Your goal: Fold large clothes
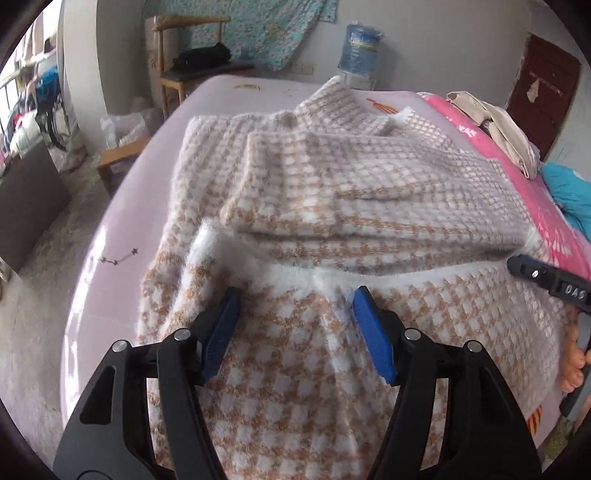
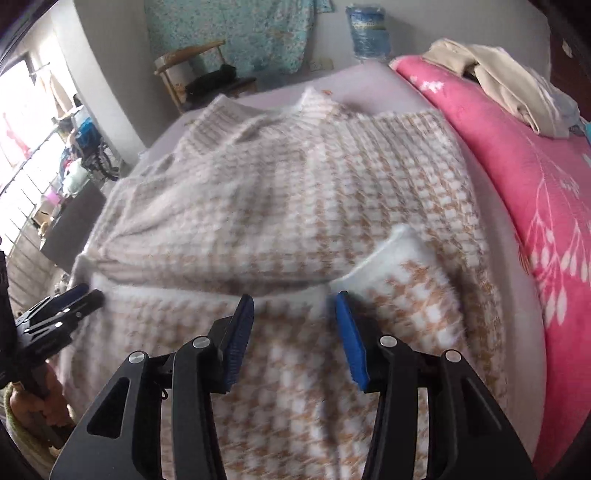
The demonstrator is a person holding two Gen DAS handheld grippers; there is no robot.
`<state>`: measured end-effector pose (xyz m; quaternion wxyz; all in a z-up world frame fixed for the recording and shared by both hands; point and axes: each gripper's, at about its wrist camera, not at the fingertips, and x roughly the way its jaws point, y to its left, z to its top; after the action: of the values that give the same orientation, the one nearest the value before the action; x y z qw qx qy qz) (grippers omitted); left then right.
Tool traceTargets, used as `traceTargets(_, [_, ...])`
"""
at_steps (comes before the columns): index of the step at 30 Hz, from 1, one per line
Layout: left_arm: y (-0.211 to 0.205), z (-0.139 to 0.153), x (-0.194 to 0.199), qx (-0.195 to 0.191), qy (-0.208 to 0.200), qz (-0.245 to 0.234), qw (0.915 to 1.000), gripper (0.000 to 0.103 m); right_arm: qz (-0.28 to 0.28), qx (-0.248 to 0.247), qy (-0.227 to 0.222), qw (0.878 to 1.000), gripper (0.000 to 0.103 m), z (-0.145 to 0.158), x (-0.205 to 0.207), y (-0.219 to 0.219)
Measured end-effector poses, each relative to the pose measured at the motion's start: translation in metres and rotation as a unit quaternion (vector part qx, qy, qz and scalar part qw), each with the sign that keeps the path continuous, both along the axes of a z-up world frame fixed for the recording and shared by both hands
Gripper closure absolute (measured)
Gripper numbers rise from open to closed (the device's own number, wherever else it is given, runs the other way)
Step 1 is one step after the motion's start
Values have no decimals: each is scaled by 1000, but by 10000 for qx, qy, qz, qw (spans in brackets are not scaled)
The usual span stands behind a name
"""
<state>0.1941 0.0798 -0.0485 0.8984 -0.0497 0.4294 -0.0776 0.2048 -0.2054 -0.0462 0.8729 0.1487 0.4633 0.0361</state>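
Done: sweater (image 1: 332, 192) sleeves folded across its body on the bed (image 1: 122, 229).
Left: fold the hem up.
Left tongs (image 1: 293, 297): apart, empty.
Right tongs (image 2: 293, 297): apart, empty.

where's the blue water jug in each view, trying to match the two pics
Left wrist view: the water jug stands against the far wall, top centre-right, beyond the checked sweater.
Right wrist view: the water jug is at the top edge, right of centre, partly cut off.
Shared landmark: the wooden chair holding a dark bundle, left of the jug in both views.
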Motion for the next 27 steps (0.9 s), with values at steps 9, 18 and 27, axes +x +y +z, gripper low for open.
traceTargets(9, [38, 4, -6, -350, 29, 364, 9987, 43, -770, -263, 129, 9966, 59, 3, -30, -46])
traceTargets(18, [34, 30, -37, -453, -396, 104, 9981, 43, -159, 120, -273, 9994, 53, 38, -60, -18])
traceTargets(27, [21, 0, -61, -1, -155, -43, 9999, 43, 747, -184, 104, 9970, 43, 7, -74, 43])
